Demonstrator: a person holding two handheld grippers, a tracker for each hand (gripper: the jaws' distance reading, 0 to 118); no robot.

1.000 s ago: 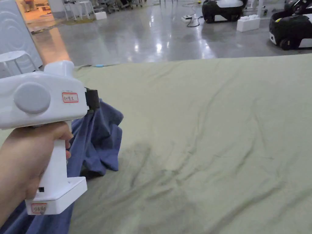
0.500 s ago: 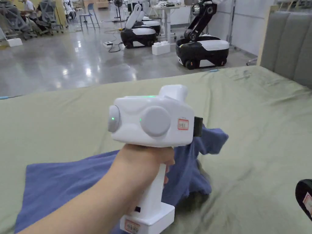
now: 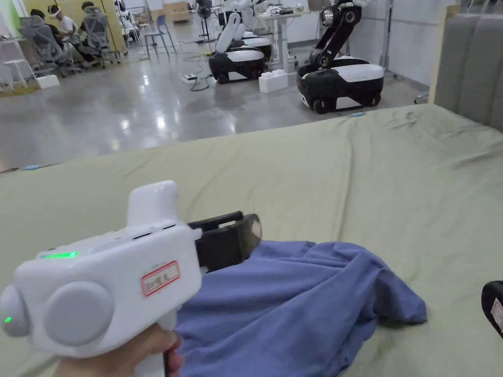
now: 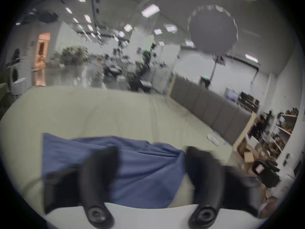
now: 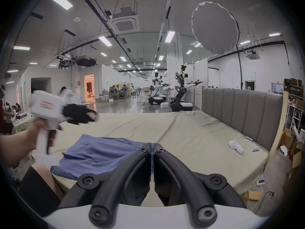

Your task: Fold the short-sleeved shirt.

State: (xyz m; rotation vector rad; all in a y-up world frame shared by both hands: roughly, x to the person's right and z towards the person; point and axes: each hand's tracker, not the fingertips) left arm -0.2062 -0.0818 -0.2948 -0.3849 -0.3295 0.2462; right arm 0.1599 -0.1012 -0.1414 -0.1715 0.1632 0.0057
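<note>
A blue short-sleeved shirt point(image 3: 304, 304) lies crumpled on the green bed sheet point(image 3: 344, 186). A hand holds my left gripper point(image 3: 245, 223) just above the shirt's near-left part, its black jaws apart with nothing between them. In the left gripper view the left gripper point(image 4: 152, 151) is blurred, and the shirt point(image 4: 145, 174) lies beneath its spread jaws. My right gripper point(image 5: 152, 145) is shut on nothing, hovering at the near edge of the shirt point(image 5: 99, 151). In the right gripper view the left gripper point(image 5: 89, 113) hangs above the shirt's left side. A bit of the right gripper point(image 3: 493, 307) shows at the head view's right edge.
A grey padded headboard point(image 5: 239, 110) bounds the bed on the right. A white handheld object point(image 5: 236, 146) and a small blue item point(image 5: 255, 149) lie near it. Wheeled robots point(image 3: 344, 78) stand on the floor beyond the bed; people sit at desks point(image 3: 59, 29).
The left gripper, shut on a raised part of the shirt before, has opened and let go. The shirt now lies slumped on the bed. The head camera has also swung.
</note>
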